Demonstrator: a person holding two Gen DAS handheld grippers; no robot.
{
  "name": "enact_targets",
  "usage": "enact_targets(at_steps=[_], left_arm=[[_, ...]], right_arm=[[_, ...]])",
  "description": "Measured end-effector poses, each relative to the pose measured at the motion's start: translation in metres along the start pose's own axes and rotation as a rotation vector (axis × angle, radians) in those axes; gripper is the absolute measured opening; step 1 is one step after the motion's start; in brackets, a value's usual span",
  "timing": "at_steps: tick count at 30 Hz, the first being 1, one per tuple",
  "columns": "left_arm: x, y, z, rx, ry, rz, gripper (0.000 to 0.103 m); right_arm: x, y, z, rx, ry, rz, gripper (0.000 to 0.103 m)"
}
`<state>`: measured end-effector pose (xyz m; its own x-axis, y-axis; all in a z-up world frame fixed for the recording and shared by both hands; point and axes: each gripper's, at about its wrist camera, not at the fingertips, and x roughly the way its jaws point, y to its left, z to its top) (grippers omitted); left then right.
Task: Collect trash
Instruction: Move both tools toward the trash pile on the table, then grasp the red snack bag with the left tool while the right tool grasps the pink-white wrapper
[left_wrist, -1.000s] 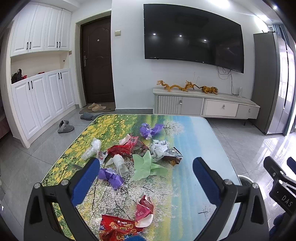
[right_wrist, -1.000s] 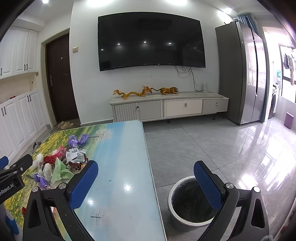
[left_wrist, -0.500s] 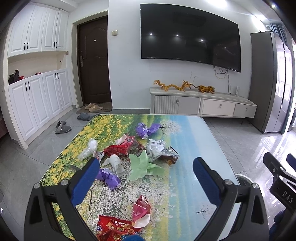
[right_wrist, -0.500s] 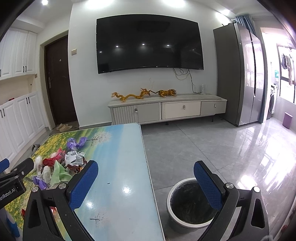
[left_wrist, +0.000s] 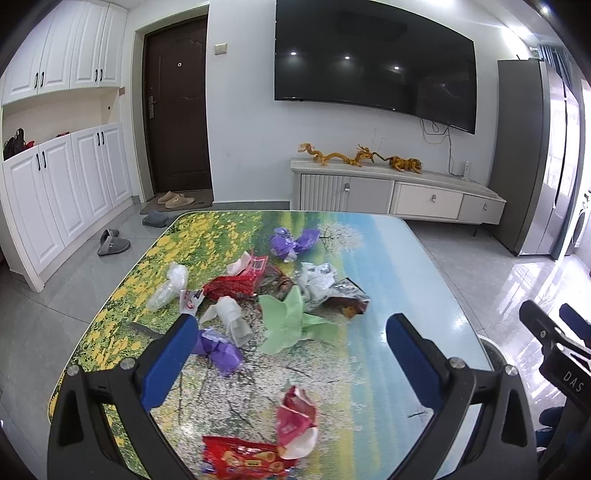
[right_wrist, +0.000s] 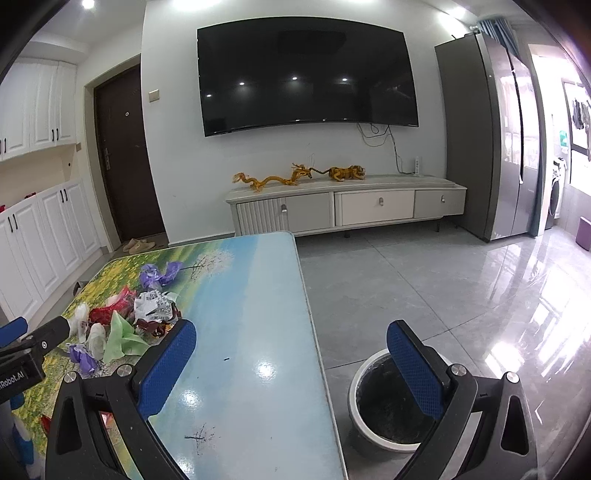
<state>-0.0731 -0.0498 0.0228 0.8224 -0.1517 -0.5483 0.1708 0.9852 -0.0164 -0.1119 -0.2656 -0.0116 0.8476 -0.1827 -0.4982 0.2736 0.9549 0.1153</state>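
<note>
On the table (left_wrist: 399, 266) all wrappers (left_wrist: 255, 284) remain uncollected; your left gripper (left_wrist: 288, 354) and right gripper (right_wrist: 291, 354) gape empty. Bin (right_wrist: 360, 384) awaits; nothing visibly collected.

Bright ceiling lights, glossy floor (right_wrist: 461, 295) glare, fisheye-warped dark corners.

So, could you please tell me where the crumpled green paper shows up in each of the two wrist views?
Left wrist: the green paper lies mid-frame on the table, in the middle of the trash pile.
Right wrist: the same paper sits at lower left.
Shared landmark: the purple wrapper at the pile's far end.
</note>
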Motion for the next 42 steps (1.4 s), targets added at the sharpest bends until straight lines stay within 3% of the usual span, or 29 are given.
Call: enact_targets(at_steps=[4,9,14,21,27,34,42], left_arm=[[0.001,0.034,-0.006,-0.003,0.017,0.001,0.102],[0.001,0.076,-0.031,0.007,0.094,-0.002,0.102],[-0.005,0.091,-0.062,0.026,0.175,-0.111,0.102],[-0.010,0.072,-0.093,0.103,0.241,-0.229,0.101],[0.001,0.075,-0.104,0.079,0.282,-0.247,0.092],[0.015,0.093,-0.109,0.021,0.289,-0.225,0.061],[0.013,0.103,-0.102,-0.011,0.260,-0.265,0.060]], right_arm=[[0.011,0.012,-0.002,-0.037,0.051,0.038,0.103],[0.025,0.027,-0.007,-0.060,0.107,0.101,0.103],[0.036,0.044,-0.011,-0.092,0.151,0.167,0.103],[0.050,0.078,-0.021,-0.139,0.242,0.331,0.100],[0.052,0.101,-0.033,-0.180,0.306,0.425,0.097],[0.054,0.121,-0.045,-0.207,0.369,0.502,0.091],[0.060,0.145,-0.055,-0.239,0.425,0.574,0.081]])
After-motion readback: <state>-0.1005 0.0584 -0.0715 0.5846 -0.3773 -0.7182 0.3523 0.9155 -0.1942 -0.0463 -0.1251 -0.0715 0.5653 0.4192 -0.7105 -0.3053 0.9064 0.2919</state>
